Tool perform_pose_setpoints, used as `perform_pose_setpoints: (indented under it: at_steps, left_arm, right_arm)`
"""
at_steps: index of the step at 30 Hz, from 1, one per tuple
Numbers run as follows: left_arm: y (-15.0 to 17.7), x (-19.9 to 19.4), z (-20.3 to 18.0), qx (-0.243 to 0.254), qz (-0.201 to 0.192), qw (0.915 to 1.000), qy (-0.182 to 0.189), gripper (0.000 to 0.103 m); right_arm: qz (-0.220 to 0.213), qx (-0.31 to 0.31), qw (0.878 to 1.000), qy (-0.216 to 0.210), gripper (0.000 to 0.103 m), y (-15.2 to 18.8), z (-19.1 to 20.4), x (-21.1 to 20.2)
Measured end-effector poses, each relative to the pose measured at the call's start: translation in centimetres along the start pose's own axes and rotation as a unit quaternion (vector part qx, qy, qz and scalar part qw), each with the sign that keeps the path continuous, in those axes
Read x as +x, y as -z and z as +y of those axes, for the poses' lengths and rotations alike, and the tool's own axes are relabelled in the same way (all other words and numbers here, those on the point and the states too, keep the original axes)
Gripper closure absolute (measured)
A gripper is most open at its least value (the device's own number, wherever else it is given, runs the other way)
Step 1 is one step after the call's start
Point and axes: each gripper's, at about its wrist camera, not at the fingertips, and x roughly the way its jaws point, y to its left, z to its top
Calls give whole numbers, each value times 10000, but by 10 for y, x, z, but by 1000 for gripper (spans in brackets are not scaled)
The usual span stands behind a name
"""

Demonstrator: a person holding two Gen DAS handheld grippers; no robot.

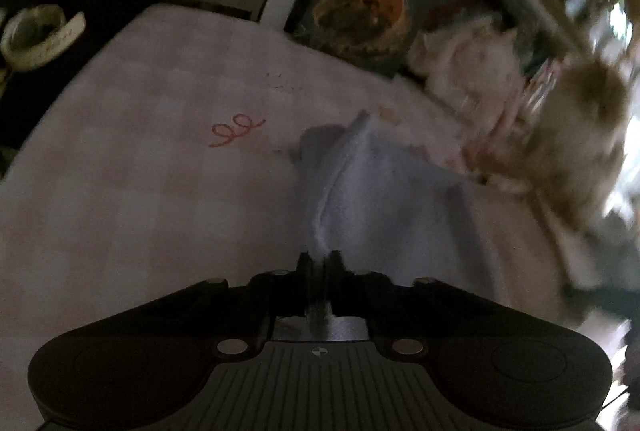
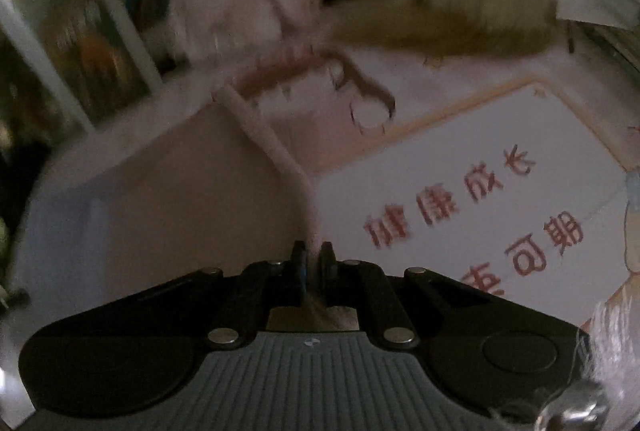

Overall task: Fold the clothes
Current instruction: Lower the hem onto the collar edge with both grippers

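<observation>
Two grippers, both clamped on cloth; left gripper (image 1: 320, 258) pinches raised fold of pale blue-white garment (image 1: 376, 191), rest of it lying on pink bed sheet (image 1: 140, 171); right gripper (image 2: 313, 251) nips pinkish ribbed edge (image 2: 276, 147), possibly same garment's hem, view blurred; printed card with red characters (image 2: 480, 199) lies just beside; brown plush toy (image 2: 440, 3) beyond.

A lived-in home: crowded bookshelf (image 1: 372, 3), plush toy (image 1: 576, 135), pink checked bedcover (image 1: 140, 159).
</observation>
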Motion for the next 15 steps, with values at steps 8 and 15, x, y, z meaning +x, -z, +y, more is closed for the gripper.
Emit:
perform_pose_setpoints:
  at_steps: [8, 15]
  left_arm:
    - [-35, 3, -24, 988, -526, 9936, -152, 70]
    - [-52, 44, -39, 1285, -434, 9907, -143, 71]
  right_arm:
    - [-413, -963, 9940, 313, 66, -26, 24, 0]
    - [-297, -1193, 9914, 447, 78, -44, 44, 30]
